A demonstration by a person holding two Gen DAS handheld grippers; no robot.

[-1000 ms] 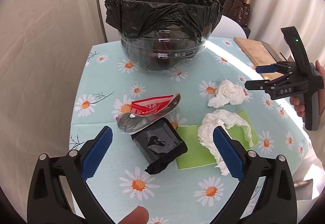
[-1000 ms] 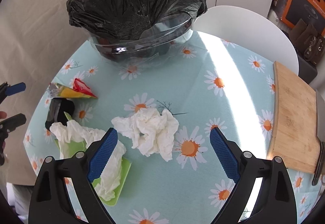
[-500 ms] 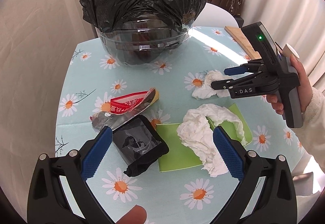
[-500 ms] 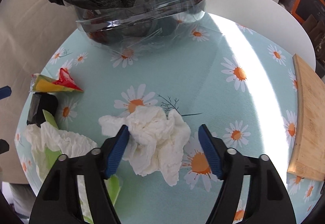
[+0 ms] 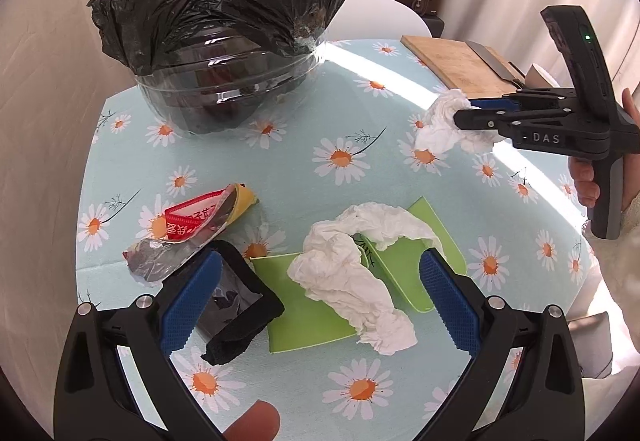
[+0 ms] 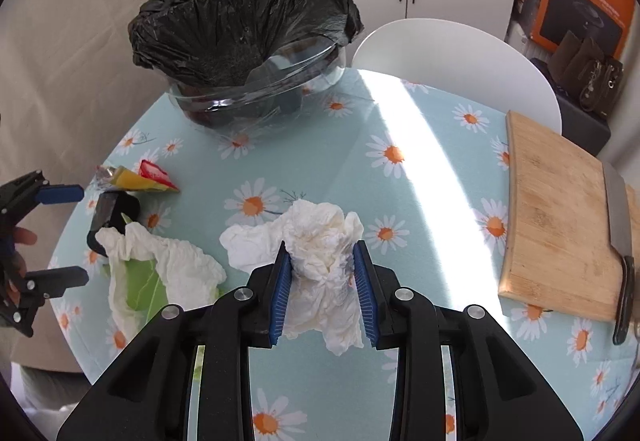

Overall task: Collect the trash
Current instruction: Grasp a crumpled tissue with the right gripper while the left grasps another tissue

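My right gripper [image 6: 322, 255] has a crumpled white tissue [image 6: 316, 225] between its blue pads, which press into it as the jaws are closing. In the left wrist view that tissue [image 5: 440, 125] hangs off the right gripper [image 5: 466, 111], lifted above the daisy tablecloth. My left gripper [image 5: 320, 259] is open, low over a second white tissue [image 5: 348, 261] that lies on folded green paper [image 5: 404, 265]. A black packet [image 5: 236, 305] sits by its left finger, with a red and yellow wrapper [image 5: 192, 221] just beyond. The bin lined with a black bag [image 5: 224, 13] stands at the back.
A wooden cutting board [image 6: 560, 217] with a knife [image 6: 618, 217] on it lies at the table's right edge. A white chair [image 6: 452, 53] stands behind the table. Curtains hang along the left, and an orange box sits at the back right.
The right gripper went from wide open above the tissue to closed on it, then lifted it off the cloth. The left gripper moved nearer to the second tissue and green paper, still open.
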